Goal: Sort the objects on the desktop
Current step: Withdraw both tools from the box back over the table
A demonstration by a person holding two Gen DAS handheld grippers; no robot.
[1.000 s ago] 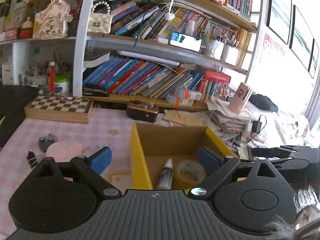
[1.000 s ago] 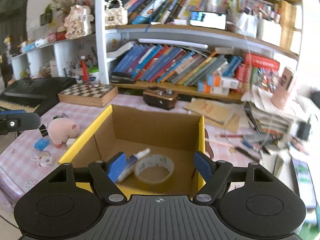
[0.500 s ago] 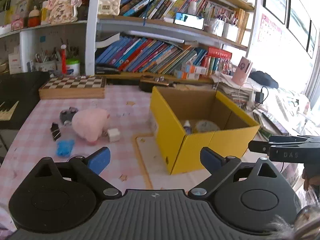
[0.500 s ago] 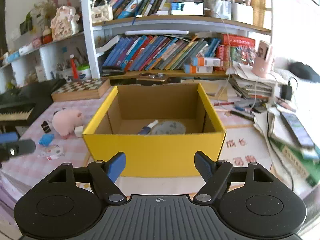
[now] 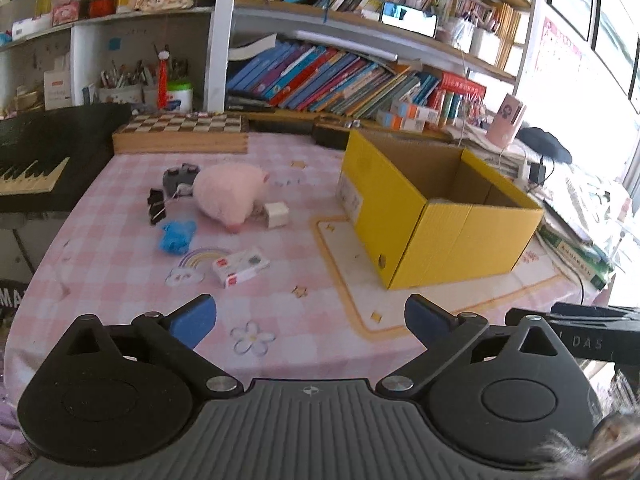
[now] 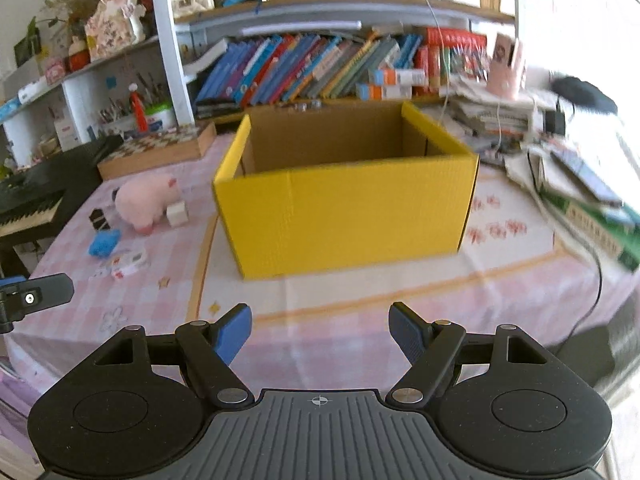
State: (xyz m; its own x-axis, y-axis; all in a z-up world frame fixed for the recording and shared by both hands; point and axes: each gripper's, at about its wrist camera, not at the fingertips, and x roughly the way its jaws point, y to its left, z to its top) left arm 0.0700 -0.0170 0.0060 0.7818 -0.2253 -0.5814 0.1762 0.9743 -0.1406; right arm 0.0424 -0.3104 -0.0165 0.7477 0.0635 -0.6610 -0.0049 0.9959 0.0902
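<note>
- The left gripper hangs over the near edge of the pink checked tablecloth, its blue pads spreading wider at this moment with nothing between them.
- The right gripper has its pads held apart, empty too; its dark side shows in the left wrist view (the letters "DAS" can be read on it).
- The yellow cardboard box stands open-topped past both grippers, a little right of the left one; a small white label sits on its left wall, too small to read.
- Left of the box lies a pink plush pig, a white cube touching its box-side.
- Nearer than the pig, still left of the box: a blue crumpled item, a rainbow sticker and a small white-and-red packet (its print is unreadable).
- Behind the pig sit black binder clips and a dark toy.
- Beyond the box's left side, a chessboard case lies under the bookshelves.
</note>
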